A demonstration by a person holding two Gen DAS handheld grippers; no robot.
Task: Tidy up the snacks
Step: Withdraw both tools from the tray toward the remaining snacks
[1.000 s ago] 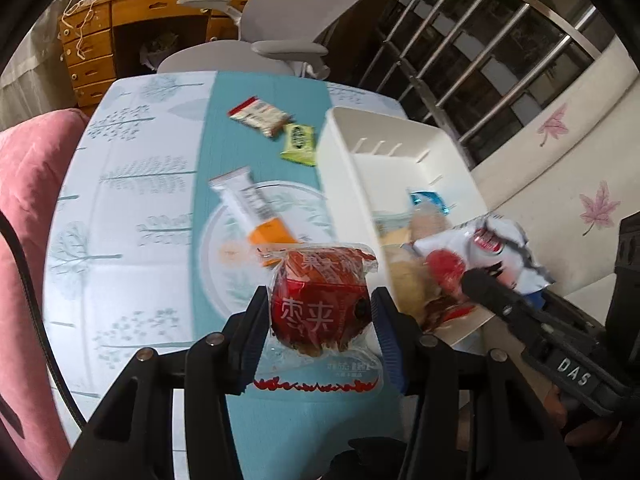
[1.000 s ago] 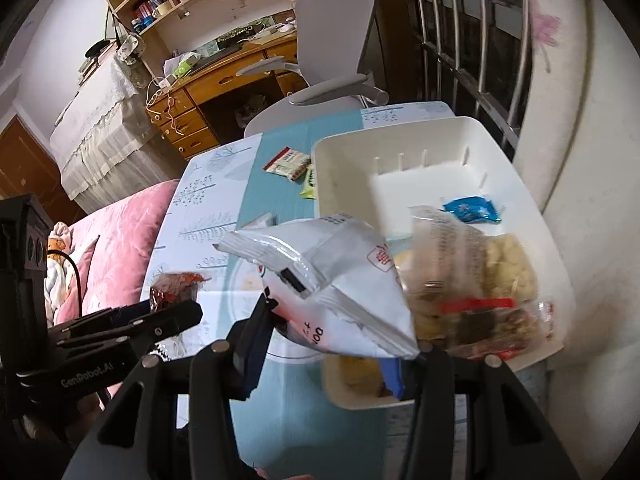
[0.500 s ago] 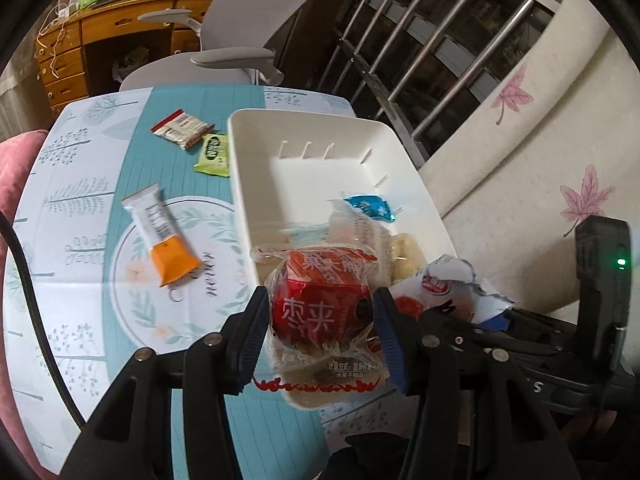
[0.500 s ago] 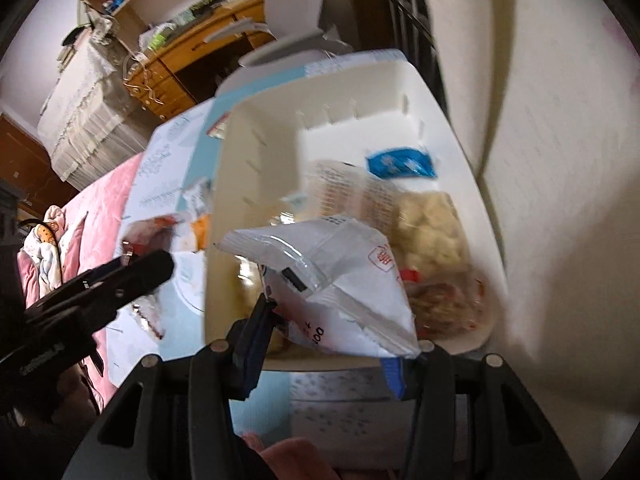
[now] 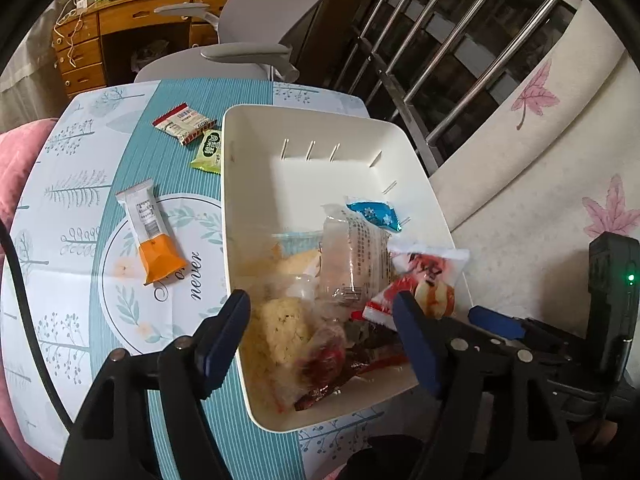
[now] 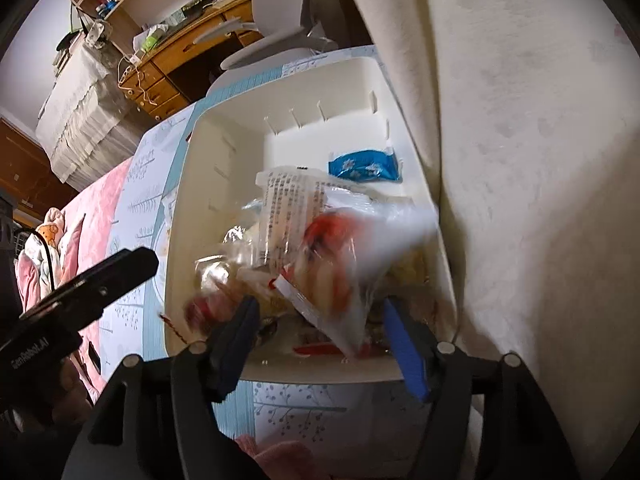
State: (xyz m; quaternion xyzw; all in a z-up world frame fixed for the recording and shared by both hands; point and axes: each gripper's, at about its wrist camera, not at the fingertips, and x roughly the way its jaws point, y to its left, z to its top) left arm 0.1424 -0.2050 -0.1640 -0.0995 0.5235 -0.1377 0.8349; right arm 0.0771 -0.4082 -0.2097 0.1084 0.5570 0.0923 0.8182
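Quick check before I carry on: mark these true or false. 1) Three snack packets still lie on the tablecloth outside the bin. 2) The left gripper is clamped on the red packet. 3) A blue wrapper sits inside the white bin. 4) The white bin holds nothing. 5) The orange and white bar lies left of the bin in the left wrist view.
1) True: the orange and white bar, green packet and red and white packet lie on the tablecloth.
2) False: the left gripper is open; the red packet lies in the white bin.
3) True: blue wrapper.
4) False: several snacks are piled inside.
5) True.
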